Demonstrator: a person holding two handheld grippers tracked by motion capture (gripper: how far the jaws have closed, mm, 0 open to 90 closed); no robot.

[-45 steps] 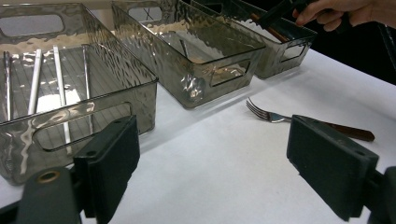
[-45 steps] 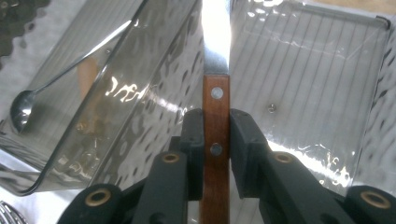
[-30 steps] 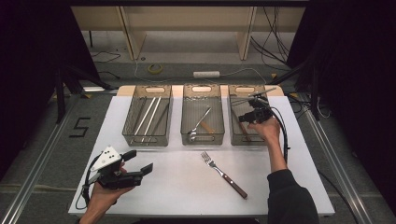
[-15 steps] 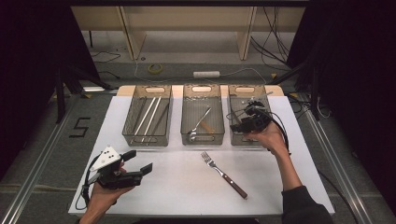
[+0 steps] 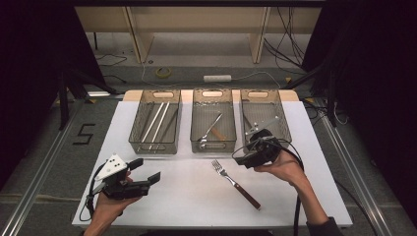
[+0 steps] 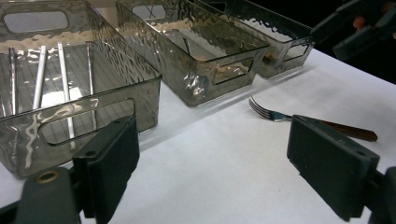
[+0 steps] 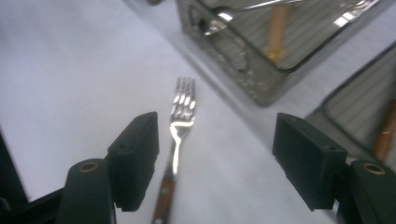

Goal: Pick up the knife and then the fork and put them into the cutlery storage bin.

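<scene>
Three smoky clear bins stood in a row along the far part of the desk [image 5: 196, 206]. The left bin [image 5: 137, 142] held several long, thin metal rods lying lengthwise. The middle bin [image 5: 195, 145] held a spoon [image 5: 210, 132] laid on a slant, with a wooden-handled piece beside it. The right bin [image 5: 285, 125] held a metal utensil near its middle, and a wooden handle showed in it in the right gripper view.

On the open white surface in front of the middle and right bins lay a fork [image 5: 235, 183], its tines toward the bins and its wooden handle pointing toward the near right. Nothing lay on it or against it.

The right hand-held gripper [image 5: 251, 153] hung just before the right bin's near wall, above and beside the fork's tines. Its jaws had just been opening and stood wide apart with nothing between them, the fork lying below. The left hand-held gripper [image 5: 147, 171] rested at the near left of the desk, well apart from the fork, its jaws also spread and empty.

The near half of the desk was bare white sheet around the fork. Cables and a power strip lay on the floor beyond the far edge.
</scene>
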